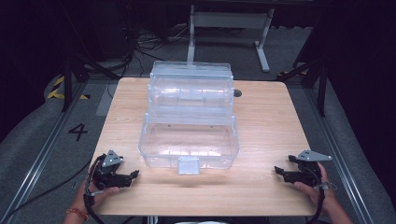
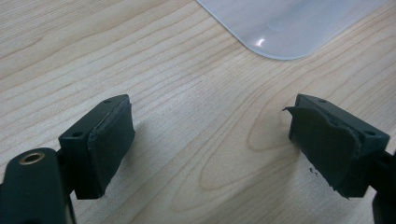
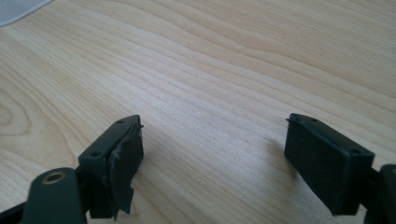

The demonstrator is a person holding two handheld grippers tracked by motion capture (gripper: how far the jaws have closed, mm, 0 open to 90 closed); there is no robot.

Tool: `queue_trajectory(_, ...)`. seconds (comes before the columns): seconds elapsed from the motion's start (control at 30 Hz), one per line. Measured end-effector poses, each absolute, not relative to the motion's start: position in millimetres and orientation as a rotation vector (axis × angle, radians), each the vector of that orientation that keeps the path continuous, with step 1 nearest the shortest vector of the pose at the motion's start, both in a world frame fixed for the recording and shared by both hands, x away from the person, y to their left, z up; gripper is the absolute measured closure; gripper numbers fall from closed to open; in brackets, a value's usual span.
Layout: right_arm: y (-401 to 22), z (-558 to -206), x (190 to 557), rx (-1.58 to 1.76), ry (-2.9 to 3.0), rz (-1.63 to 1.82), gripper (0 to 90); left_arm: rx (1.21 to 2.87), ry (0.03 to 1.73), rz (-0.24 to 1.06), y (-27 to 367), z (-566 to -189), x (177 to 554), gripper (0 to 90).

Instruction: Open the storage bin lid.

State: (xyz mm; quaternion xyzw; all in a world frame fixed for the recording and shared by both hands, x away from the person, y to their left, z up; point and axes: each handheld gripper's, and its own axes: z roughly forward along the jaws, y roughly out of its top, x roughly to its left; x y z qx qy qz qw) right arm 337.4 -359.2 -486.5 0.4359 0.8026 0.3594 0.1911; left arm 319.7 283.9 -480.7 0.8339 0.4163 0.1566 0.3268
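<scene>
Two grippers rest at the desk's [image 1: 261, 186] near corners, left gripper [image 1: 134, 175] and right gripper [image 1: 277, 171], flanking a clear tiered plastic box [image 1: 189, 140] mid-desk, probably light, stiff, slippery; its front latch [image 1: 188, 165] looks graspable. Left gripper view: jaws apart, empty, box corner [image 2: 285, 28] ahead. Right gripper view: jaws gape, empty.

The square light-wood table [image 1: 261, 140] carries 1 clear plastic tiered storage box [image 1: 189, 140], standing open at its middle.
</scene>
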Motion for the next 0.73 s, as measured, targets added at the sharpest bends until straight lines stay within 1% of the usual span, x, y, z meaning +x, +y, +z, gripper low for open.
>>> queue_trajectory(0.73, -359.2, -486.6, 338.3, 1.22, 2.258, 1.007, 19.1, 2.147, 1.127, 0.426, 284.9, -481.8, 321.6, 15.2)
